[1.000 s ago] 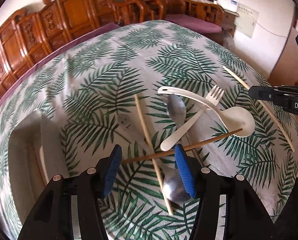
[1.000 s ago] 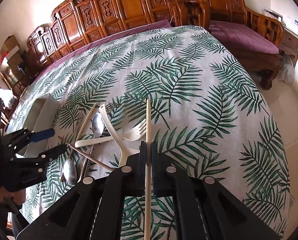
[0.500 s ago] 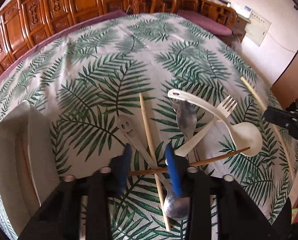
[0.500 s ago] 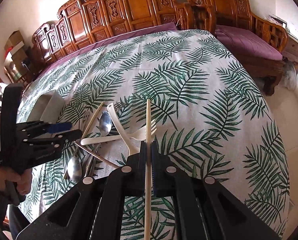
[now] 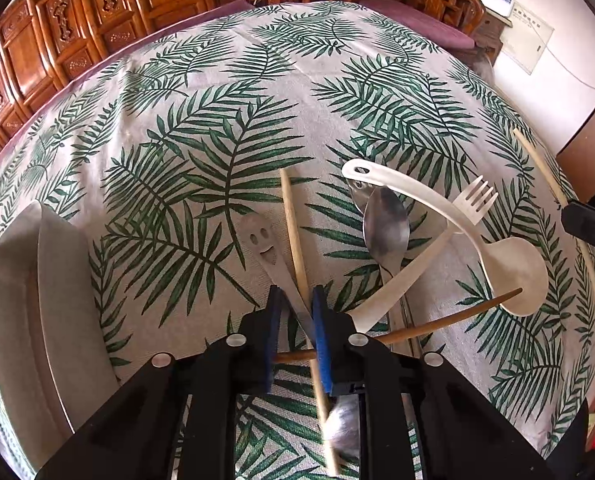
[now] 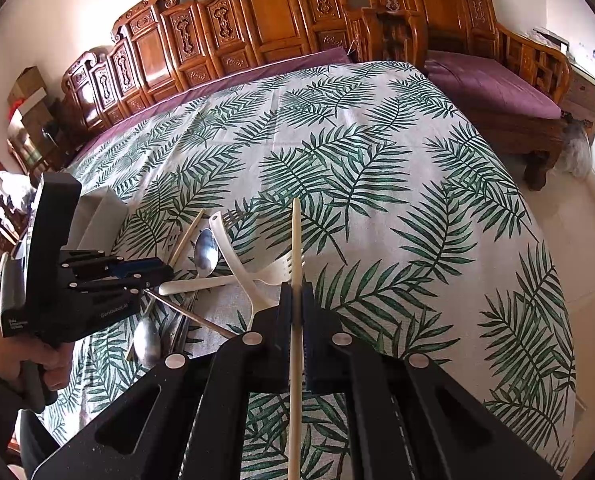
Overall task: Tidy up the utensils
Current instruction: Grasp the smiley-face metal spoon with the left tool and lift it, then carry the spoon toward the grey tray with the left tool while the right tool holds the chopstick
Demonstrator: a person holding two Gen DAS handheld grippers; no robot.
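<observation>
A heap of utensils lies on the leaf-print cloth. My left gripper (image 5: 297,300) has its blue pads closed around a pale wooden chopstick (image 5: 291,224) and the handle of a steel smiley-face spoon (image 5: 261,240) where they cross. A brown chopstick (image 5: 449,318) lies across beneath. A steel spoon (image 5: 385,228), a white fork (image 5: 469,200) and a white ladle spoon (image 5: 513,272) lie to the right. My right gripper (image 6: 295,292) is shut on a pale chopstick (image 6: 296,248), held above the cloth right of the heap; the left gripper (image 6: 145,274) shows there too.
A white tray (image 5: 13,300) stands at the left on the cloth, also in the right wrist view (image 6: 101,216). Carved wooden chairs (image 6: 257,20) line the far side. The table edge drops to the floor at the right (image 6: 577,264).
My left gripper has moved forward over the crossed utensils and closed its jaws from wide open onto the pale chopstick and steel spoon handle. The right gripper has held still with its chopstick.
</observation>
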